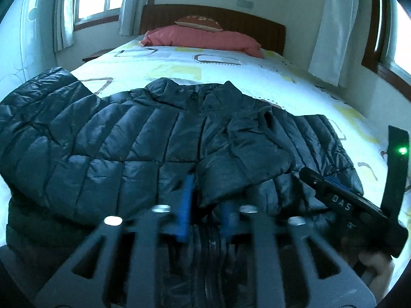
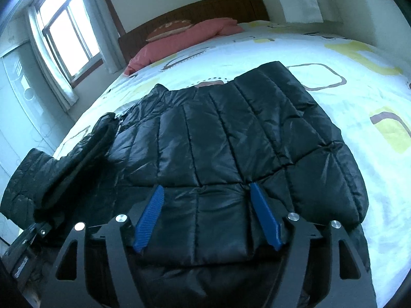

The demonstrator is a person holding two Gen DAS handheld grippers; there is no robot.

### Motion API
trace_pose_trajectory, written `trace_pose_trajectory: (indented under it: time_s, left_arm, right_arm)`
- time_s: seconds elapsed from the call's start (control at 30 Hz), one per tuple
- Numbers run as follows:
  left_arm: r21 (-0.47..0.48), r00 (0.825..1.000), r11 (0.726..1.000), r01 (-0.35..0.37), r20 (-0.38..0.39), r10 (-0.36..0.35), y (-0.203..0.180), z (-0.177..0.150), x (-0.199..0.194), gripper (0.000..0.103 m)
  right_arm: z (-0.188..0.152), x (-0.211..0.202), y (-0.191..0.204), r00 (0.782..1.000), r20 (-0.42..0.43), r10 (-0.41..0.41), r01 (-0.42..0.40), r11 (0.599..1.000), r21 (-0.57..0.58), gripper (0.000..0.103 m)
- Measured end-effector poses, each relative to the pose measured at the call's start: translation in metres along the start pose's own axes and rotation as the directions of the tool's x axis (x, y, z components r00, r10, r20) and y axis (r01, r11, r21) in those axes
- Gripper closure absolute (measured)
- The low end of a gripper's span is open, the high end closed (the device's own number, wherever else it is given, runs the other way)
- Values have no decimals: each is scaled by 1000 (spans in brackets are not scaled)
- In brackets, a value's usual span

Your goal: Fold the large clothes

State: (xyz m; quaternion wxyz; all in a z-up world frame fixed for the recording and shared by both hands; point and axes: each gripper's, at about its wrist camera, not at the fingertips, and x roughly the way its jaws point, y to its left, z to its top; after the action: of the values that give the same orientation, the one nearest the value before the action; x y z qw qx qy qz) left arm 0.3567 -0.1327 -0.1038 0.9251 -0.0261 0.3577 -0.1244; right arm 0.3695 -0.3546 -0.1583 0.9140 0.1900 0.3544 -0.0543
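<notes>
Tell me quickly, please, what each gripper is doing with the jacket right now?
Left gripper: jaws partly open over the black puffer jacket, nothing pinched.
Right gripper: jaws wide open above the jacket's lower hem, holding nothing.

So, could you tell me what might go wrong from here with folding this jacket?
1. The jacket is puffy and glossy, so a fold may spring open or slip from the blue fingers.
2. The right gripper stands open over the hem, holding nothing; closing there may pinch only the top layer.
3. The left gripper sits close beside the other one, so the two could bump.
</notes>
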Motion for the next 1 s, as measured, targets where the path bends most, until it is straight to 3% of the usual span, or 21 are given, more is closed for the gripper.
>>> trace_pose_trajectory:
  time_s: [0.07, 0.3, 0.43, 0.57, 0.6, 0.67, 0.77, 1.0]
  left_arm:
    - [-13, 999, 1000, 20, 26, -20, 4, 1, -14, 41]
    - [-25, 995, 998, 56, 78, -54, 26, 1, -68, 35]
    - [-56, 994, 998, 27, 105, -21, 59, -5, -94, 34]
    - [-77, 990, 996, -52, 127, 62, 100, -10, -109, 34]
    - [-85, 988, 994, -75, 130, 86, 110, -11, -111, 34]
    - [-102, 985, 989, -104, 128, 117, 128, -12, -114, 34]
    - [-138, 980, 981, -135, 129, 153, 153, -12, -118, 34]
    - [-185, 973, 968, -171, 120, 195, 187, -9, -117, 34]
  right_arm:
    - [2, -8, 2, 1000, 3, -7, 7, 1000, 10, 34]
    - [4, -40, 31, 997, 30, 70, -71, 996, 45, 34]
    - [4, -30, 59, 995, -15, 100, -100, 994, 33, 34]
    - [1, 0, 85, 992, -88, 88, -88, 996, 5, 34]
    - [-1, 8, 91, 991, -108, 81, -83, 997, -10, 36]
    - [-6, 18, 98, 990, -130, 54, -61, 997, -52, 68]
    - [-5, 15, 104, 991, -123, 50, -60, 995, -80, 83]
    - [26, -17, 62, 998, -2, -67, 67, 992, -109, 85]
